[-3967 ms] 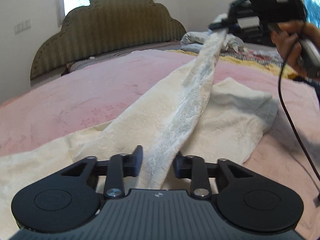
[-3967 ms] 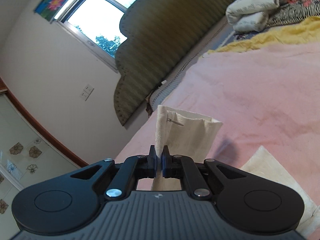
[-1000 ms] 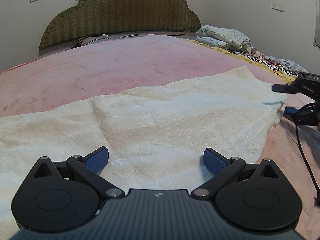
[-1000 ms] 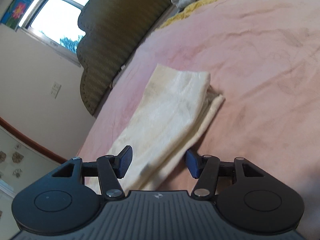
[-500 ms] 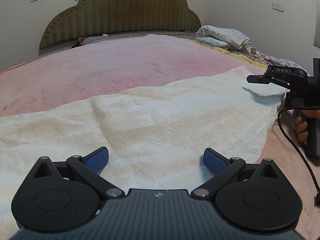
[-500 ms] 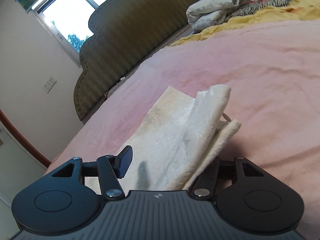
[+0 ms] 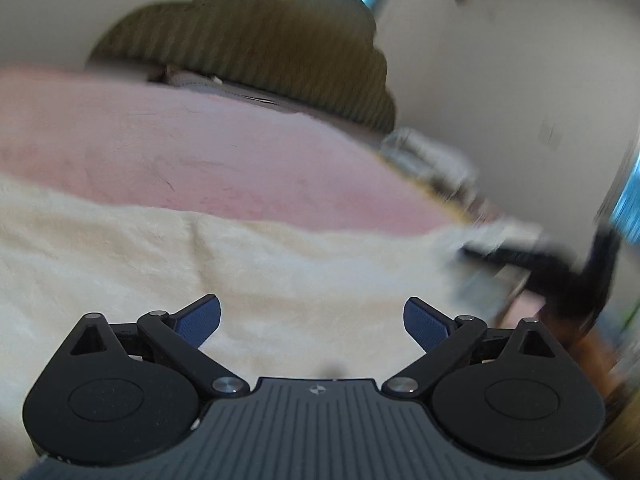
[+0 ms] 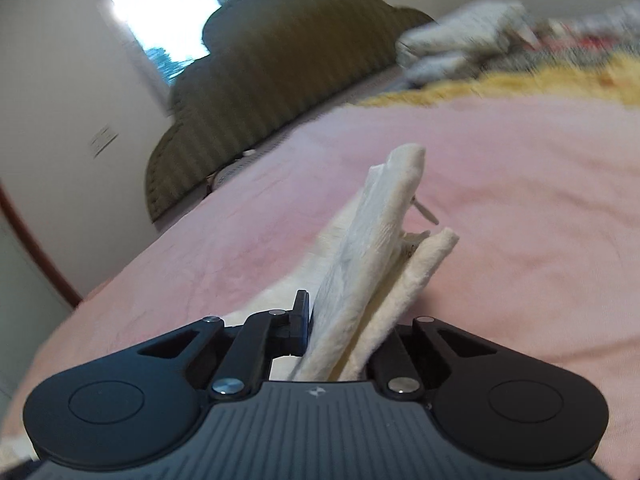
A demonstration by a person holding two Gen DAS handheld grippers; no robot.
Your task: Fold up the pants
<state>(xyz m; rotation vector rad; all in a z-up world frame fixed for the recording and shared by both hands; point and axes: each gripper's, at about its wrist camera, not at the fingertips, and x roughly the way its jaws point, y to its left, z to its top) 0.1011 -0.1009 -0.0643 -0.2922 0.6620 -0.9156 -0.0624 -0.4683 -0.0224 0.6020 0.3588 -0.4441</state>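
Observation:
Cream textured pants lie spread across the pink bed cover. My left gripper is open and empty, hovering low over the cloth. My right gripper is shut on the end of the pants, holding several layers that stick up between the fingers; its right finger is hidden by cloth. A small metal zipper pull pokes out of the held end. In the left wrist view the right gripper appears blurred at the right, at the pants' far edge.
An olive padded headboard stands at the bed's far end, with a window behind. A pile of folded bedding and a yellow blanket lie at the bed's far right side.
My right gripper has closed on the pants' end and lifted it. My left gripper stays open; its view has swung and tilted, now blurred.

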